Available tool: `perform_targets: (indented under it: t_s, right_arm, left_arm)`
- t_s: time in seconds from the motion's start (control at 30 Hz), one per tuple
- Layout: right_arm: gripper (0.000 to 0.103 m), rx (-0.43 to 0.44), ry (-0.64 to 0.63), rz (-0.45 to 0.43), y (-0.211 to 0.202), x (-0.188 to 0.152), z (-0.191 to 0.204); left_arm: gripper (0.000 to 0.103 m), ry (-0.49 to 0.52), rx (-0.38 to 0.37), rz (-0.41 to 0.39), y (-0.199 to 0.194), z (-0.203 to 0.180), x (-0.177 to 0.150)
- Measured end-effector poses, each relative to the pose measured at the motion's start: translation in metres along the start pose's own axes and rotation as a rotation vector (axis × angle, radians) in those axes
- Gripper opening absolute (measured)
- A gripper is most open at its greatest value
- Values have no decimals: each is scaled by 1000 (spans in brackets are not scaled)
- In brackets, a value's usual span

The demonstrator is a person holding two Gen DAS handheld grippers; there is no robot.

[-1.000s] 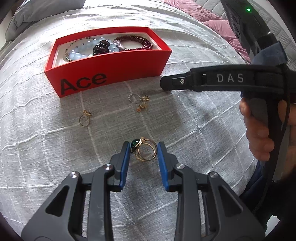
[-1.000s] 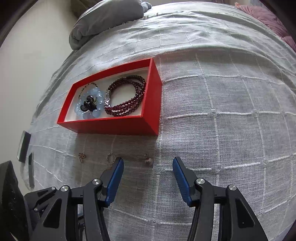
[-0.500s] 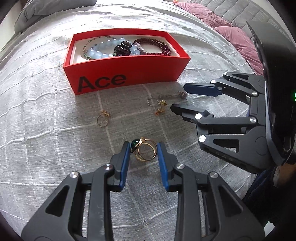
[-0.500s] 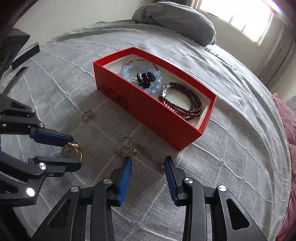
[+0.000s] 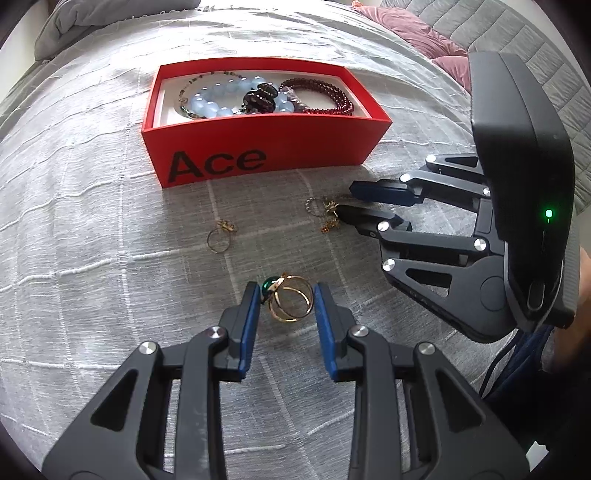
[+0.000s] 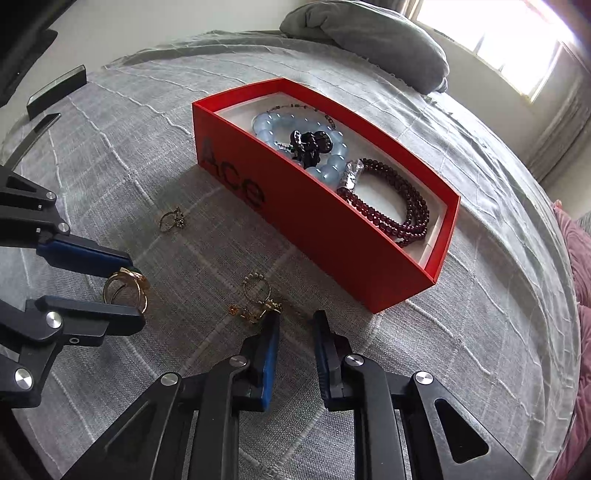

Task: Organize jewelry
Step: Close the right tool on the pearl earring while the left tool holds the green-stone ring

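Observation:
A red "Ace" box (image 5: 258, 155) (image 6: 332, 236) on the grey bedspread holds a pale blue bead bracelet (image 5: 218, 103), a dark beaded piece (image 5: 260, 98) and a dark red bead bracelet (image 5: 325, 99). My left gripper (image 5: 286, 299) (image 6: 122, 291) is shut on a gold ring with a green stone (image 5: 290, 302) (image 6: 125, 290), held between its blue pads. My right gripper (image 6: 295, 325) (image 5: 354, 201) is open, low over the bedspread, its left fingertip touching a small gold earring and ring cluster (image 6: 258, 299) (image 5: 325, 214). A thin gold ring (image 5: 219, 236) (image 6: 170, 220) lies loose in front of the box.
A grey pillow (image 6: 369, 40) lies at the far end of the bed. Pink cushions (image 5: 417, 33) sit at the right side. Dark flat objects (image 6: 55, 92) lie at the left edge in the right wrist view.
My right gripper swung round and came down beside the earring cluster, its jaws narrowing. My left gripper kept hold of the green-stone ring and shifted slightly so the box appears more central.

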State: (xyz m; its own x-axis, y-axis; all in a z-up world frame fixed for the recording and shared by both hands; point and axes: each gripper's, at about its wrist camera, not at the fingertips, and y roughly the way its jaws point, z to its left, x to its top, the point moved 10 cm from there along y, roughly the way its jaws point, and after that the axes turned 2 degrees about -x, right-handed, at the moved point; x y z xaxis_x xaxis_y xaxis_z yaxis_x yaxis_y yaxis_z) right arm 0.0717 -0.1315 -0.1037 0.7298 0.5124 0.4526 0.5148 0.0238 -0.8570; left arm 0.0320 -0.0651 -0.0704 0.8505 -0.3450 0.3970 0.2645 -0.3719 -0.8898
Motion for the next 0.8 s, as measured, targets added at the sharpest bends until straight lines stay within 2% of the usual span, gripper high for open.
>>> perform_targets:
  t_s: [0.2, 0.3, 0.4, 0.6, 0.8]
  right_arm:
    - [10, -9, -6, -5, 3, -1, 2]
    - [6, 0, 30, 17, 5, 2, 1]
    - [4, 48, 105, 26, -1, 7, -6]
    - [4, 110, 246, -25, -20, 14, -30]
    - [4, 172, 311, -50, -30, 17, -37]
  left_arm:
    - [32, -4, 1, -2, 0, 0, 1]
    - [32, -11, 1, -5, 1, 1, 1]
    - [32, -19, 2, -9, 0, 4, 2]
    - [32, -34, 5, -14, 2, 8, 6]
    - [32, -40, 10, -17, 2, 9, 7]
